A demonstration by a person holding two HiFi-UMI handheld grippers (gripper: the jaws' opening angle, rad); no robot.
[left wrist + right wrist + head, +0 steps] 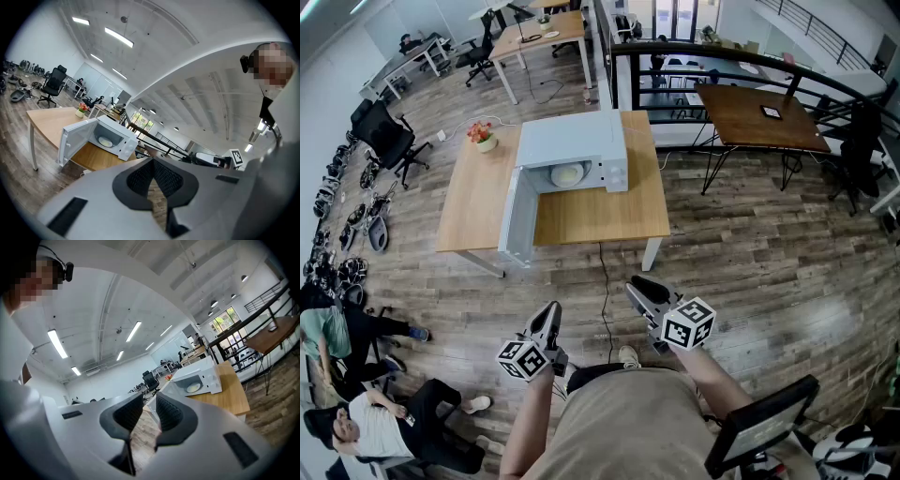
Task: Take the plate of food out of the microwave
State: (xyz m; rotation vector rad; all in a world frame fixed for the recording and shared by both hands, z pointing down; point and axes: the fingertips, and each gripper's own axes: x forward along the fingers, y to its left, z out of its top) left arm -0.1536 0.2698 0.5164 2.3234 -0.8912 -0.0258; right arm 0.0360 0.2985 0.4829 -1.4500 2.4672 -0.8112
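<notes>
Pale and round, the plate of food (568, 173) lies inside the cavity of the white microwave (581, 141). The food looks flat and yellowish, though at this size I cannot tell what it is. The boxy microwave stands on a light wooden counter (600, 220). Its door (516, 220) is swung wide open on the left side and reaches toward the counter's front edge. A small pot of pink flowers (483, 137) sits near the counter's far left corner, apart from the microwave. A dark cable (605, 281) trails from the counter across the plank floor (750, 272). Both tools are held low before the person's body, well apart from the counter and the plate, and both point toward the open microwave. The left hand-held gripper (152, 160) has a smooth grey shell and black ribbed pads, its tips are touching, and there is nothing between them. The right hand-held gripper (149, 397) is built the same, and its jaws stand a narrow gap apart and are empty.
</notes>
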